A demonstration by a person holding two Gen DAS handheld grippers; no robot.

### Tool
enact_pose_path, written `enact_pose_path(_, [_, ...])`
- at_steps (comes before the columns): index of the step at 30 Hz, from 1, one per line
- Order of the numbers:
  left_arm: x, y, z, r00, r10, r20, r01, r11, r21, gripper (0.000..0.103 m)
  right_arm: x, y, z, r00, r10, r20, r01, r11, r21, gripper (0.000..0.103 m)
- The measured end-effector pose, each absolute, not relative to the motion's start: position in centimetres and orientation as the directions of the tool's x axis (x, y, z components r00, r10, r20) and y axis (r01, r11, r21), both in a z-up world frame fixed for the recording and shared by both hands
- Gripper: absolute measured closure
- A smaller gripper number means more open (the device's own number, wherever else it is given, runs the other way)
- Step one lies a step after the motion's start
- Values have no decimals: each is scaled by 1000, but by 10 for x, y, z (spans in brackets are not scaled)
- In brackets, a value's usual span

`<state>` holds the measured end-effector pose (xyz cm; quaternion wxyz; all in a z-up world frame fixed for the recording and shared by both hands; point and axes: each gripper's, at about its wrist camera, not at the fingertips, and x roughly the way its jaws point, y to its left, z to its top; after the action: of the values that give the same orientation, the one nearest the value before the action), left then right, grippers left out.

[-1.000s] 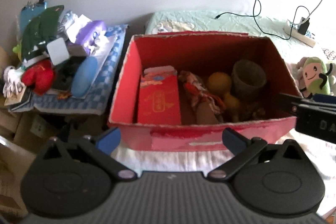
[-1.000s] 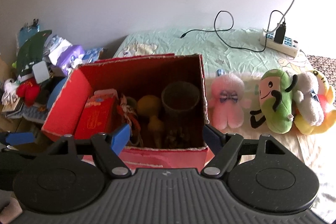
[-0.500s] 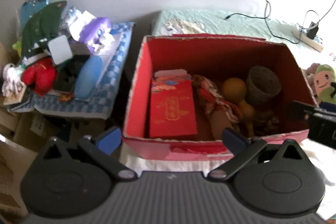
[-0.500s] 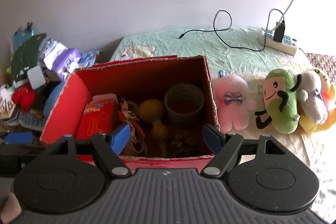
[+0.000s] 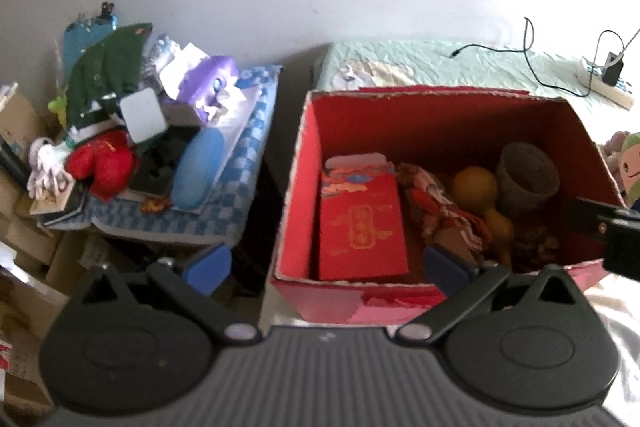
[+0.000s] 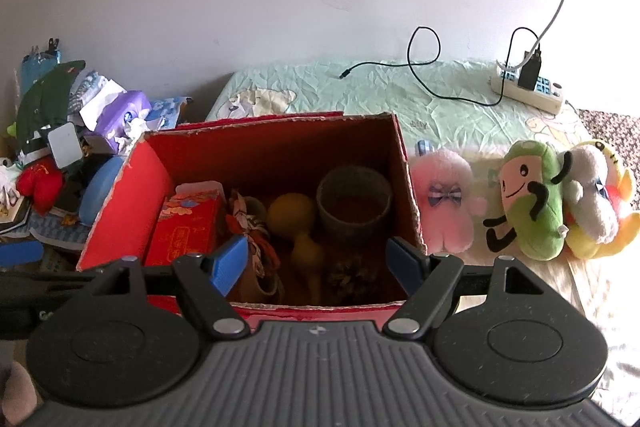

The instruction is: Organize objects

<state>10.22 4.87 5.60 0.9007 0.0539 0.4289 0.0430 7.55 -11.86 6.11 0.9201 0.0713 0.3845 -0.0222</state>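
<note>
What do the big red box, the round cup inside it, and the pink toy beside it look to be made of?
Red box: probably cardboard with a matte red coating; its top edges are ragged and pale where the red has worn off.
Cup: dull grey-brown and matte, maybe clay or pressed fibre; the pictures leave it open.
Pink toy: plush fabric, fuzzy and soft-edged, with a small bow.

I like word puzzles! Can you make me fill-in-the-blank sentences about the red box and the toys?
1. The dark round cup stands inside the open ____ cardboard box.
2. The pink plush toy lies just outside the box's ____ wall.
3. The green plush toy lies between the pink one and a ____ and white one.
4. Both grippers' fingers are ____ and hold nothing.

Missing words: red; right; yellow; open
</note>
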Motion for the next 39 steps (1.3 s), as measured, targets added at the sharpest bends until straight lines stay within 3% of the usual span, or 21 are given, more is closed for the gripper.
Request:
enact_pose_path(22, [129, 24, 52, 626, 98, -774, 27, 989, 147, 1, 80, -140, 52, 689, -36, -724, 159, 982, 102, 24])
enact_pose_path(39, [139, 23, 53, 613, 112, -782, 19, 987, 157, 0, 94, -134, 58, 715, 13, -699, 96, 989, 117, 24])
